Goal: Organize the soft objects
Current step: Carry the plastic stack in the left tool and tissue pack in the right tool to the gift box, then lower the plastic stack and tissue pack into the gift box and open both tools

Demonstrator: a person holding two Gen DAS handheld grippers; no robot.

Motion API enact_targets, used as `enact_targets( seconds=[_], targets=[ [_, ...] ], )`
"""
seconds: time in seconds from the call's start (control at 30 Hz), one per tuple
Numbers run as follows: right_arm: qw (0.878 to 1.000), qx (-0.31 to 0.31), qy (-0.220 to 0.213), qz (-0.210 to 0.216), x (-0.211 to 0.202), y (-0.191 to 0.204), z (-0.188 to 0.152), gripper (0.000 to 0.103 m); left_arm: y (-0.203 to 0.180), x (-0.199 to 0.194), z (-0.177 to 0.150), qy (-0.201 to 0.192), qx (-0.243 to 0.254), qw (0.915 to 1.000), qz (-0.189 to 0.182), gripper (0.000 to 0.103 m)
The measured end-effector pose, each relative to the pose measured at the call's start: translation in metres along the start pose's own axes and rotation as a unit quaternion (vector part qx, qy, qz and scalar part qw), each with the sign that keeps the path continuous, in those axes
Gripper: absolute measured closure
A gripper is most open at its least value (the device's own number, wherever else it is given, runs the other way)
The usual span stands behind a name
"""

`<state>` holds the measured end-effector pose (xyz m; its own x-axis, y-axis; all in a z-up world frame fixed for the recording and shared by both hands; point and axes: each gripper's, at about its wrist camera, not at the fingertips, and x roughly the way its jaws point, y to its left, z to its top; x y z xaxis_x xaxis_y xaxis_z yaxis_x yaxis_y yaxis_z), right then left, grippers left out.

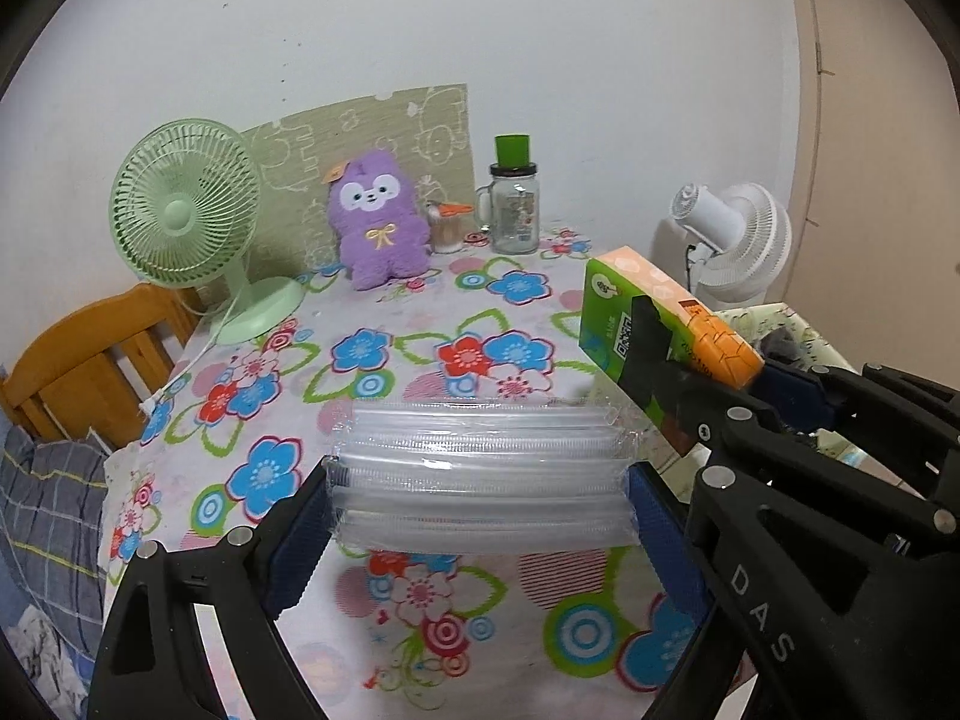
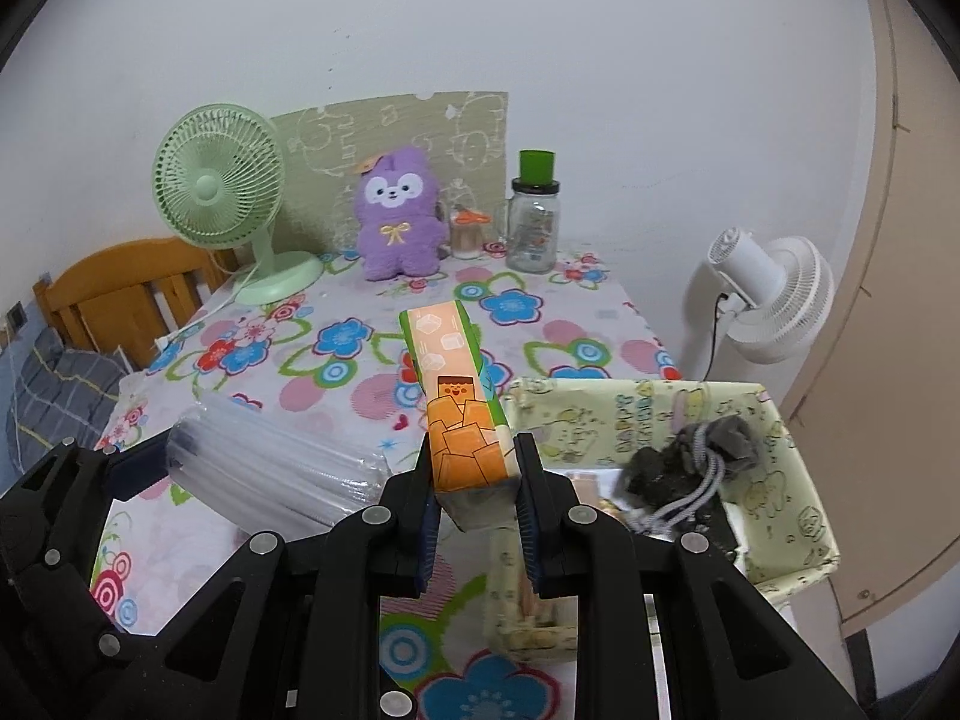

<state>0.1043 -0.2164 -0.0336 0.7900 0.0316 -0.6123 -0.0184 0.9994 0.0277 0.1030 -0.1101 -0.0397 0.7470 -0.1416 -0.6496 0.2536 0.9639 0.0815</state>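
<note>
Left claw (image 1: 480, 498) is pinching a clear plastic pack (image 1: 480, 468) by both ends, holding it just above the floral surface (image 1: 372, 360). Right claw (image 2: 477, 516) is gripping an orange and green tissue pack (image 2: 462, 408) by its near end, pack sticking out forward over the surface edge, just beside the fabric basket (image 2: 798, 480). Grey pouch (image 2: 690, 468) is lying inside the basket. Purple plush toy (image 2: 399, 213) is sitting at the back, between the green fan (image 2: 219, 186) and the glass jar (image 2: 534, 228).
</note>
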Motion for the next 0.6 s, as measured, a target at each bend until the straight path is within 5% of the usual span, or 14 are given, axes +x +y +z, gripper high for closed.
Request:
enact_targets(
  seconds=[0.6],
  targets=[
    [0.999, 0.027, 0.001, -0.028, 0.0, -0.049, -0.002, 0.078, -0.048, 0.007, 0.013, -0.006, 0.026, 0.9993, -0.026, 0.01]
  ],
)
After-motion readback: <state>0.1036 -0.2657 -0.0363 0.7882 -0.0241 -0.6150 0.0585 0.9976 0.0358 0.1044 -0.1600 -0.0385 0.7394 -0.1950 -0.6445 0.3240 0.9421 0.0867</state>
